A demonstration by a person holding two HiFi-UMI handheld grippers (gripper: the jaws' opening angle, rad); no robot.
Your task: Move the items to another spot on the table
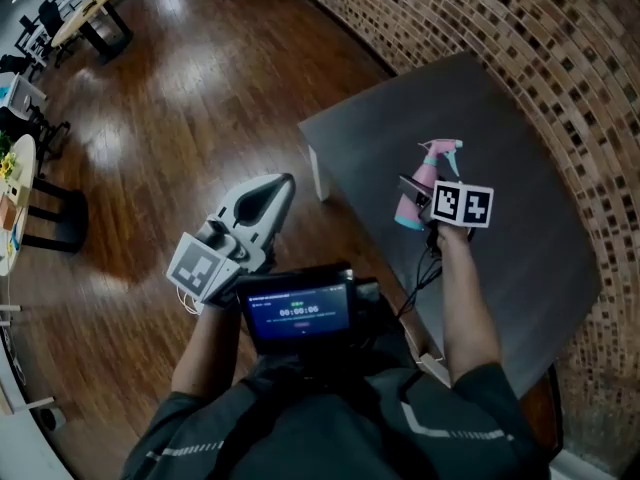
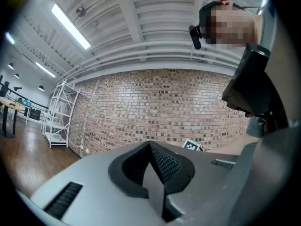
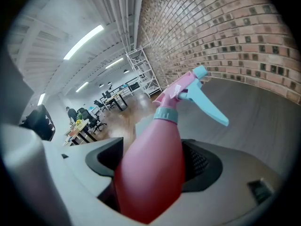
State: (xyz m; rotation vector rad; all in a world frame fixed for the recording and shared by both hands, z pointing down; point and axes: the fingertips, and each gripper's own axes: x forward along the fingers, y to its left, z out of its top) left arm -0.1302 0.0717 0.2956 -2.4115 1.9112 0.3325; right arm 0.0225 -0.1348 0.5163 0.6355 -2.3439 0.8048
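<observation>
A pink spray bottle (image 1: 422, 180) with a teal trigger and base hangs over the dark grey table (image 1: 520, 198), and my right gripper (image 1: 416, 196) is shut on its body. In the right gripper view the spray bottle (image 3: 153, 168) fills the gap between the jaws of the right gripper (image 3: 155, 166), with its nozzle pointing away toward the brick wall. My left gripper (image 1: 272, 194) is over the wooden floor, left of the table, with its jaws shut and nothing in them. In the left gripper view the left gripper (image 2: 153, 161) has its pads together and points at the wall.
A brick wall (image 1: 540, 38) runs along the table's far and right sides. A wooden floor (image 1: 180, 118) lies to the left, with desks and chairs (image 1: 40, 28) at the far left. A small screen (image 1: 298, 314) sits at the person's chest. A white rack (image 2: 57, 114) stands by the wall.
</observation>
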